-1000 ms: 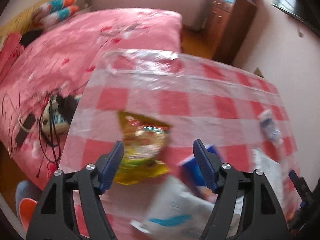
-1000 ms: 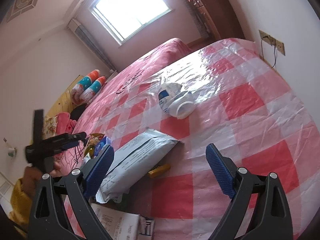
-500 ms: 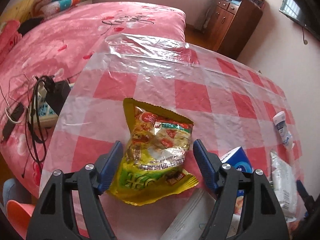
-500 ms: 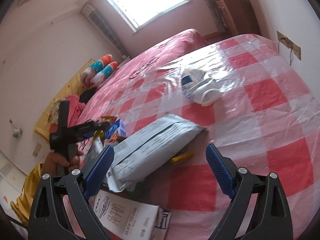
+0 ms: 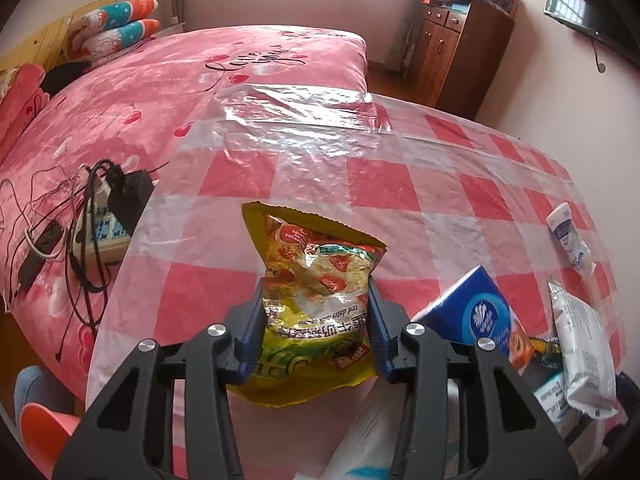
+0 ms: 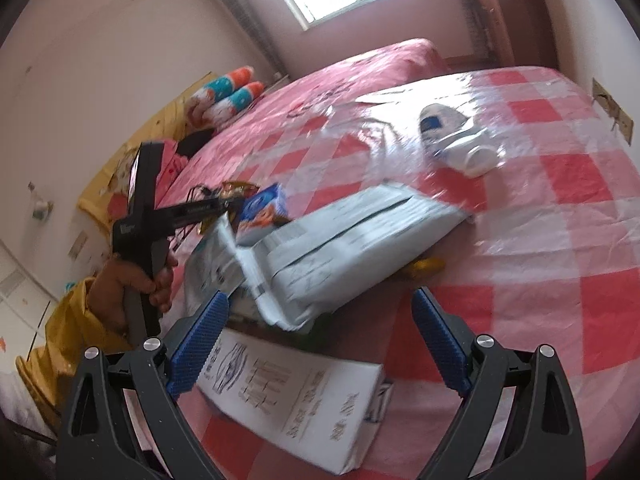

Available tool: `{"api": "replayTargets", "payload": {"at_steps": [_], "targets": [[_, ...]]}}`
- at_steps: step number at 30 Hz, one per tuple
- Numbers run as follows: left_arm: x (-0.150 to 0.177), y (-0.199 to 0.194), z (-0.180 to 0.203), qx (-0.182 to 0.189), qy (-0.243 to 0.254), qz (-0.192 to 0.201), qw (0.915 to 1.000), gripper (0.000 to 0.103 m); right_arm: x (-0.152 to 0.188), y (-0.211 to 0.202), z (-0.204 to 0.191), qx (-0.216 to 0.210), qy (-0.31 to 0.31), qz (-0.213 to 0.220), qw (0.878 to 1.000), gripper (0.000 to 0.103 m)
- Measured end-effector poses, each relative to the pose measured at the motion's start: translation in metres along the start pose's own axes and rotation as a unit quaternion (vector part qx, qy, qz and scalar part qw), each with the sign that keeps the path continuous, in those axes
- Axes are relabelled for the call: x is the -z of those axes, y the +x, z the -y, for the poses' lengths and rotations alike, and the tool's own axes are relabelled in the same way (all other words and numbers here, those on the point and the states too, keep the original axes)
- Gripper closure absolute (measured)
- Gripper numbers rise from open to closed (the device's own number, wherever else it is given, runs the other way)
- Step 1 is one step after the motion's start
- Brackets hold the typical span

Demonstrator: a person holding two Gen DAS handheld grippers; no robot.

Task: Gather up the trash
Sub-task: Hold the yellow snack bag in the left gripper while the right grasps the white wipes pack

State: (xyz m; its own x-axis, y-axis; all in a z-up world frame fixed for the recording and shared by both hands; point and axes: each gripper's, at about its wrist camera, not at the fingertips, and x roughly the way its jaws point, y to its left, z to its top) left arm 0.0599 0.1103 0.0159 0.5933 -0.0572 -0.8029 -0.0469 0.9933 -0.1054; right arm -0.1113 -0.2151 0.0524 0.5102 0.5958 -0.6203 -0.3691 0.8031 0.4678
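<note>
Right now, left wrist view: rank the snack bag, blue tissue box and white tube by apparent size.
1. Snack bag, largest, but nearest the camera, in the left gripper.
2. Blue tissue box, partly hidden.
3. White tube, smallest, also farthest, so true size is unsure.

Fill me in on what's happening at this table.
A person is clearing trash off a checkered table with a handheld gripper in each hand. The left gripper is shut on a yellow snack bag lying near the table's edge. The right gripper is open and holds nothing, pointed toward a grey mailer and a white carton. A blue box and a white tube also lie on the table.
</note>
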Motion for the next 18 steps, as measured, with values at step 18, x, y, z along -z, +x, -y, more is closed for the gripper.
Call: {"api": "replayTargets", "payload": {"at_steps": [18], "targets": [[0.057,-0.049,-0.048,0.032,-0.034,0.013,0.9988,0.058,0.052,-0.008,-0.056,0.010,-0.083,-0.060,0.995,0.011]]}}
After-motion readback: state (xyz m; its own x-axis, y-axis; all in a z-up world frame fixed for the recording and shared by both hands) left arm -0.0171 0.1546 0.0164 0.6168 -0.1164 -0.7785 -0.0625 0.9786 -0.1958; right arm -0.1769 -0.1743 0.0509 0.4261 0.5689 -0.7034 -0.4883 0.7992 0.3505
